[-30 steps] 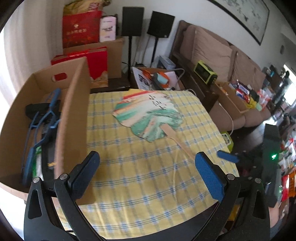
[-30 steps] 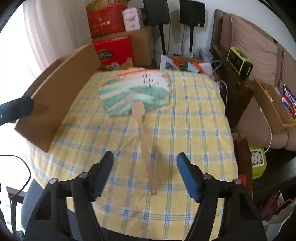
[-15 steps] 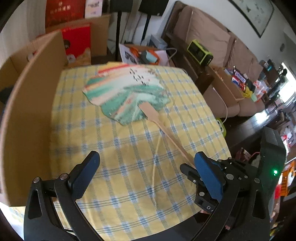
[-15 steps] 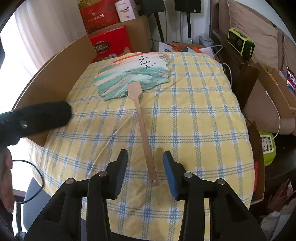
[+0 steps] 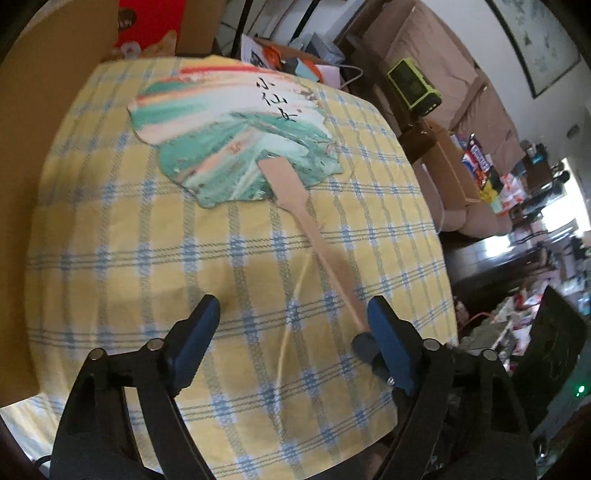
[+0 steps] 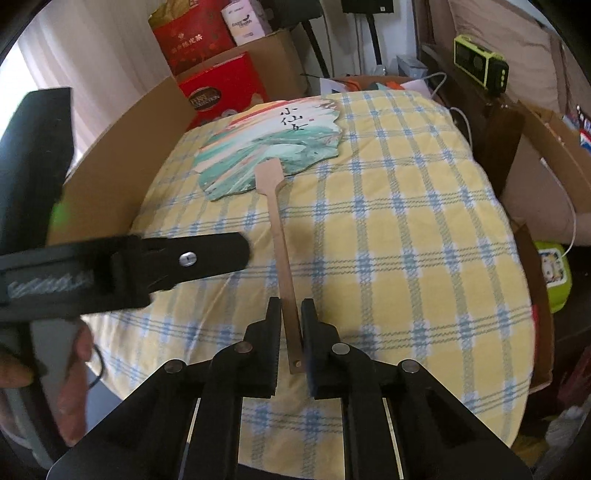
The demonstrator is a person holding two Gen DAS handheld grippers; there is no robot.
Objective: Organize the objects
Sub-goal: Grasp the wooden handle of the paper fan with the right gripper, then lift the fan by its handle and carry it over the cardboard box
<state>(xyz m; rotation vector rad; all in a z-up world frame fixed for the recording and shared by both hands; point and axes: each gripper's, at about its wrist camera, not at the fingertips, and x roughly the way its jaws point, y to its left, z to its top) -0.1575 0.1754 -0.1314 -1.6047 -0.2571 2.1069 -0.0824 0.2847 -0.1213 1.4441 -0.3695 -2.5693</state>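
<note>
Right tool [image 6: 289, 325] narrowed around fan [image 6: 273, 162] handle end, fan flat on checked bench [image 6: 424, 236]; left tool [image 5: 295, 332] wide, empty. Risk: thin handle pivoting or slipping (far-end grip, heavy paddle) when lifted.

a long brown cushioned sofa [image 5: 476, 92] lines the white wall [image 5: 576, 26] under a framed picture [image 5: 532, 40]; pale curtains [image 6: 92, 55] glow with daylight behind stacked cardboard boxes [image 6: 273, 51].

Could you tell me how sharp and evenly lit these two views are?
Left wrist: fan and checked cloth smeared by motion blur; window at right blown out. Right wrist: handle between the right tool crisp, left tool blurred, edges bent by fisheye.
</note>
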